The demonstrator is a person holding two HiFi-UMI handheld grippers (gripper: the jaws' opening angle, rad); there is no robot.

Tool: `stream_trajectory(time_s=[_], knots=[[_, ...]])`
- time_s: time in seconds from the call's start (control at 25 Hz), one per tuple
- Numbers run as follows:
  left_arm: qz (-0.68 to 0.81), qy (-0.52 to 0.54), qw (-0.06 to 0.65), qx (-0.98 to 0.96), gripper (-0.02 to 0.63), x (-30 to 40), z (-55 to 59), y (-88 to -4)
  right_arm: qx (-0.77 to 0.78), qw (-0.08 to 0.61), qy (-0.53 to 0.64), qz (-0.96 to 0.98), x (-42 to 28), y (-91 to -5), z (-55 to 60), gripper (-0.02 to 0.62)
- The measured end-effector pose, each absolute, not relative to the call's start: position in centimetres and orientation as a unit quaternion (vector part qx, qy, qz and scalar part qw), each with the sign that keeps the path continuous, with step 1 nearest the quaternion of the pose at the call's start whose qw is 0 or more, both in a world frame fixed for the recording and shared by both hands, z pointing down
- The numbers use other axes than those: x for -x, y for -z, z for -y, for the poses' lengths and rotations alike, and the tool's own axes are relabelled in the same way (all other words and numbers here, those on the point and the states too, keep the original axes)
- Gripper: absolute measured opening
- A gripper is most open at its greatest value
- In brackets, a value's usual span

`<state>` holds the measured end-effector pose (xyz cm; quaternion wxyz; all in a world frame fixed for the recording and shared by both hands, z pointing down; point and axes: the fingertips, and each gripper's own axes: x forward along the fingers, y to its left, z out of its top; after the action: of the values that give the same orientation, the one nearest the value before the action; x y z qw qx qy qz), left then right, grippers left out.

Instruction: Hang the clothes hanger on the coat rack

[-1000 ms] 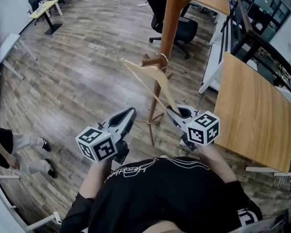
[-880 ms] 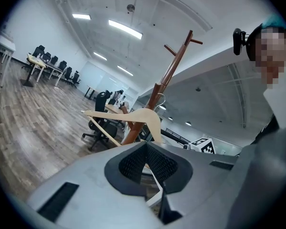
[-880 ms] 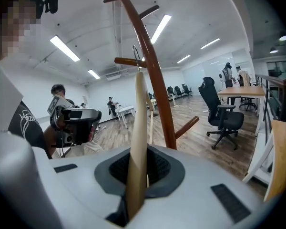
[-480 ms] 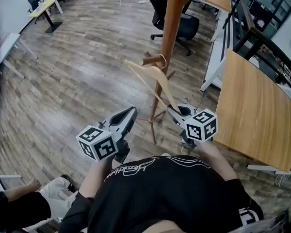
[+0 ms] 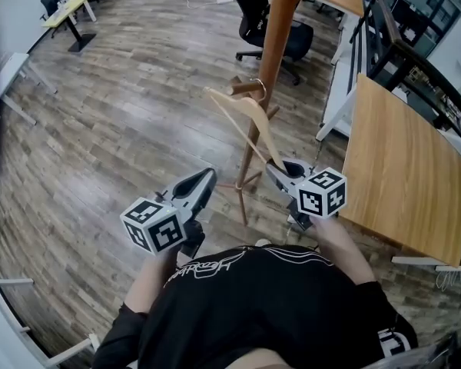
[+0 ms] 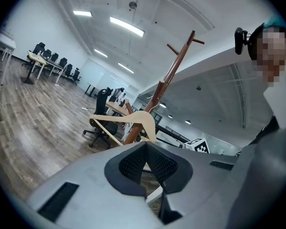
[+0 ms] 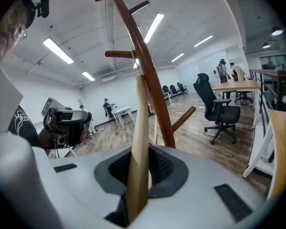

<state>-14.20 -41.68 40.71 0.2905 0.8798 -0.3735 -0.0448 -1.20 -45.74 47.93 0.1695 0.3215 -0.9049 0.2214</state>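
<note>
The coat rack (image 5: 280, 21) is standing straight ahead of my right jaws, its brown pole rising just beyond them. The wooden hanger (image 5: 246, 118) is stretching from those jaws up to a low peg (image 5: 242, 89), where its wire hook (image 5: 258, 88) is resting. My right gripper (image 5: 275, 167) is clamping the hanger's near arm between nearly closed pads. My left gripper (image 5: 208, 177) is hovering left of the hanger, jaws pressed together on nothing.
</note>
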Motion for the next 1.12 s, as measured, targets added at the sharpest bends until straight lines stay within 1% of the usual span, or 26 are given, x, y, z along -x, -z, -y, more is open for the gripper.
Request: stream_trajectory(time_s=[0.12, 0.24, 0.28, 0.48, 0.56, 0.68, 0.76, 0.8, 0.88, 0.92, 1.0, 1.12], knots=[[0.371, 0.044, 0.292, -0.880, 0.008, 14.5, 41.1, -41.0, -0.330, 0.156, -0.221, 0.904, 1.0, -47.6, 45.1, 0.061], [0.369, 0.044, 0.292, -0.881, 0.008, 14.9, 40.2, -41.4, -0.359, 0.143, -0.210, 0.898, 0.2, -47.1, 44.3, 0.191], [0.368, 0.045, 0.292, -0.881, 0.008, 15.0, 40.0, -41.5, -0.374, 0.137, -0.205, 0.894, -0.4, -46.8, 44.1, 0.209], [0.353, 0.049, 0.285, -0.890, 0.008, 14.4, 39.1, -41.2, -0.457, 0.099, -0.182, 0.865, -4.6, -43.9, 42.8, 0.219], [0.345, 0.051, 0.278, -0.895, 0.008, 14.0, 38.5, -40.6, -0.464, 0.078, -0.186, 0.863, -5.5, -42.5, 41.6, 0.219], [0.337, 0.056, 0.266, -0.901, 0.008, 13.3, 37.2, -39.4, -0.434, 0.056, -0.186, 0.880, -4.9, -40.3, 39.1, 0.218], [0.334, 0.053, 0.262, -0.904, 0.008, 12.9, 36.5, -39.0, -0.411, 0.055, -0.173, 0.893, -3.9, -39.2, 37.4, 0.215], [0.333, 0.051, 0.263, -0.904, 0.008, 12.6, 36.0, -39.1, -0.402, 0.055, -0.165, 0.899, -3.5, -38.7, 36.6, 0.193], [0.331, 0.047, 0.269, -0.903, 0.008, 11.8, 34.8, -39.2, -0.391, 0.054, -0.154, 0.906, -3.3, -38.2, 34.8, 0.095], [0.329, 0.046, 0.271, -0.903, 0.008, 11.2, 34.1, -39.3, -0.384, 0.052, -0.154, 0.909, -3.4, -38.1, 33.7, 0.070], [0.324, 0.042, 0.272, -0.905, 0.008, 9.7, 32.4, -39.1, -0.363, 0.052, -0.161, 0.916, -3.6, -38.1, 31.4, 0.053], [0.315, 0.037, 0.270, -0.909, 0.008, 7.1, 29.4, -38.9, -0.328, 0.056, -0.171, 0.927, -4.0, -38.5, 27.4, 0.048]])
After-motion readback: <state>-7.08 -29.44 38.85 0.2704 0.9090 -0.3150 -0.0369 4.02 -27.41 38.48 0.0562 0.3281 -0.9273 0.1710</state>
